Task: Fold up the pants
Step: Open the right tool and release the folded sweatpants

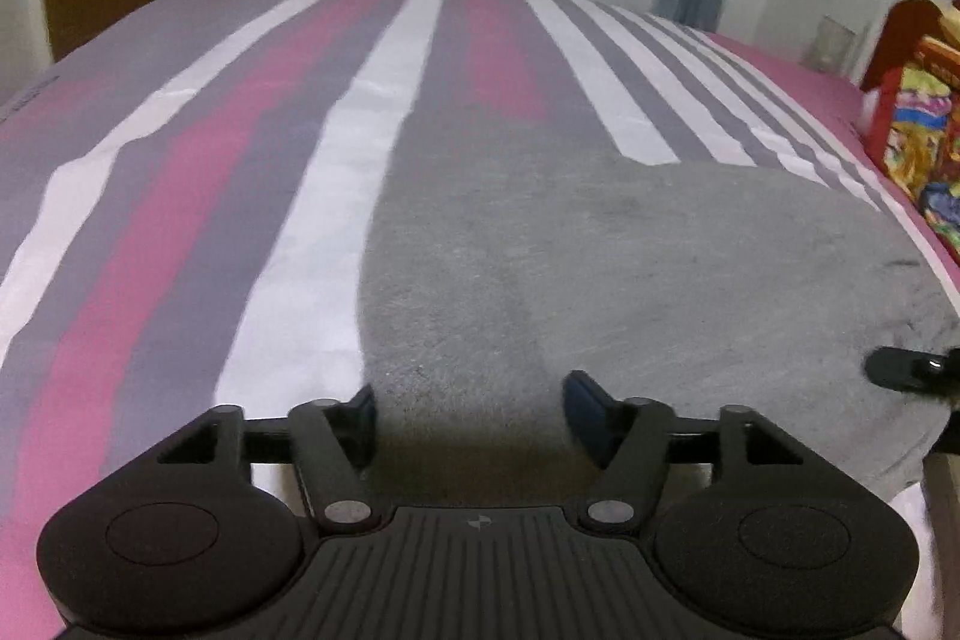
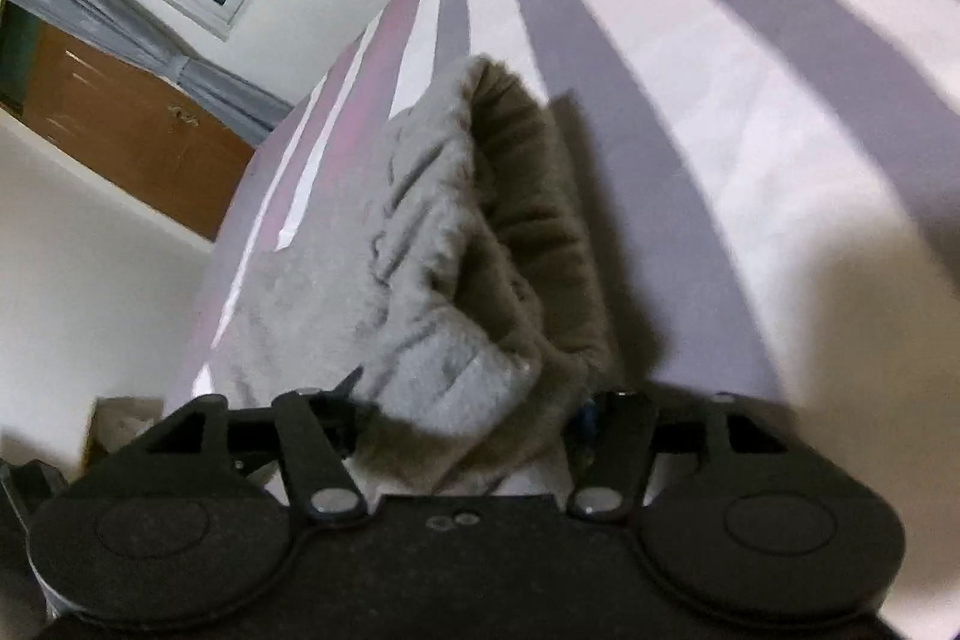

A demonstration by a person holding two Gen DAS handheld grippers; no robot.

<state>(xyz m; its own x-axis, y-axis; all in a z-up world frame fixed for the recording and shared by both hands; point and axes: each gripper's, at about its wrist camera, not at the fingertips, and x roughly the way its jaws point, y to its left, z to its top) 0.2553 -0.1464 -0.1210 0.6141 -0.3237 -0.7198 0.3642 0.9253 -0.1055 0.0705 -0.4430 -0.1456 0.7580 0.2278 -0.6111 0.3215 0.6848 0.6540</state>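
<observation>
The gray fleece pants [image 1: 600, 268] lie on the striped bedsheet [image 1: 180, 172], under the left gripper [image 1: 468, 418], whose jaws stand apart and empty, while the right gripper [image 2: 474, 418] straddles the bunched waistband [image 2: 516, 220], its grip unclear.

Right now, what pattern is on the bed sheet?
The bed sheet has long stripes of pink, grey and white, clearest in the left wrist view.

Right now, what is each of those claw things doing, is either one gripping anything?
Left gripper: open, gripping nothing, above the grey pants.
Right gripper: open; pants waistband between its fingers, apparently not pinched.
</observation>
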